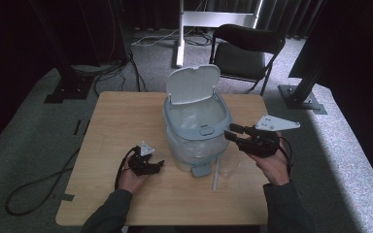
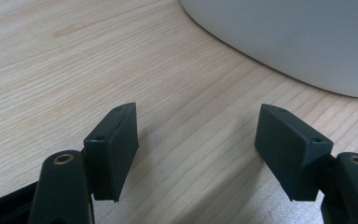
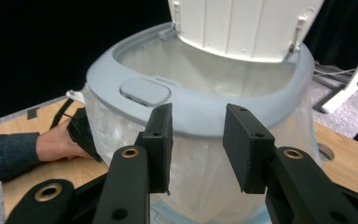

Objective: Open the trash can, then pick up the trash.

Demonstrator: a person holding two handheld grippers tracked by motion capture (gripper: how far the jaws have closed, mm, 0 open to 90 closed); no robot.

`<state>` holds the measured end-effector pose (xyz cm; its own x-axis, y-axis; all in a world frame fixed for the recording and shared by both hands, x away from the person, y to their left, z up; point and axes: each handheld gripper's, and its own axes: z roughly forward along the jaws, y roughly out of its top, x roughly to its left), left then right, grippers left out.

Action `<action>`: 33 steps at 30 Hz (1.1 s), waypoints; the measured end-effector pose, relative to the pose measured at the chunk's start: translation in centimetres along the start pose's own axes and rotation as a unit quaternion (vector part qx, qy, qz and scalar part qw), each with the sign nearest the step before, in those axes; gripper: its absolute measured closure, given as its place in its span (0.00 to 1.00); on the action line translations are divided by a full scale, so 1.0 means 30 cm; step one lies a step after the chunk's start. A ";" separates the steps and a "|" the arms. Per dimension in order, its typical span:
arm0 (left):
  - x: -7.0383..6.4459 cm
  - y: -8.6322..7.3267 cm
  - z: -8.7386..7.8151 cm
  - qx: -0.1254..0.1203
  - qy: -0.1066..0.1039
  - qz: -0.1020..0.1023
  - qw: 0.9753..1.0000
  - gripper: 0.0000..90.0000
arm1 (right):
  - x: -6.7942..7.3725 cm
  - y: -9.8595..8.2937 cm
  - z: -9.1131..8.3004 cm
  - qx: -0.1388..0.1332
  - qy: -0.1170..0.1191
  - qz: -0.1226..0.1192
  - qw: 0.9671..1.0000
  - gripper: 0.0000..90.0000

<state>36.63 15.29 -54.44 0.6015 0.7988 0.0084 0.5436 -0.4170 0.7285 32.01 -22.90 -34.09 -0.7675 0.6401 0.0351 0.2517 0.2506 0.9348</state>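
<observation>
We are looking at a small bin (image 1: 196, 131) standing near the middle of the desk (image 1: 116, 121), its lid (image 1: 193, 83) tilted up at the back and a pale plastic liner (image 3: 200, 158) hanging over its sides under the grey rim (image 3: 205, 114). We are holding the right hand-held gripper (image 1: 229, 132) just beside the rim's front right edge, its jaws spread and empty, pointing at the rim. We are resting the left hand-held gripper (image 1: 159, 165) low over the desk just left of the bin's base, jaws wide apart with bare wood between them. A clear cup (image 1: 230, 167) and a pale stick (image 1: 215, 175) are lying on the desk in front of the bin.
</observation>
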 end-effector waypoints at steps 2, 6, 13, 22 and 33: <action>0.000 0.000 0.000 0.000 0.000 0.000 1.000 0.34 | -0.004 -0.009 -0.002 0.002 -0.004 0.003 1.000 0.68; 0.001 0.001 0.001 0.000 -0.001 0.000 1.000 0.34 | -0.015 -0.022 -0.010 0.004 -0.010 0.006 1.000 0.67; 0.001 0.001 0.001 0.000 -0.001 0.000 1.000 0.34 | -0.029 -0.049 -0.023 0.009 -0.023 0.021 0.999 0.67; 0.000 0.001 0.001 0.000 -0.001 0.000 1.000 0.34 | -0.054 -0.091 -0.049 0.013 -0.035 0.033 0.999 0.66; 0.000 0.001 0.001 0.000 -0.001 0.000 1.000 0.34 | -0.091 -0.166 -0.057 0.035 -0.053 0.051 0.997 0.65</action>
<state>36.67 15.27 -54.44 0.6023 0.7983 0.0078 0.5432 -0.4170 0.7287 31.85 -27.14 -38.24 -0.6699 0.7373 0.0873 0.3691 0.2287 0.9008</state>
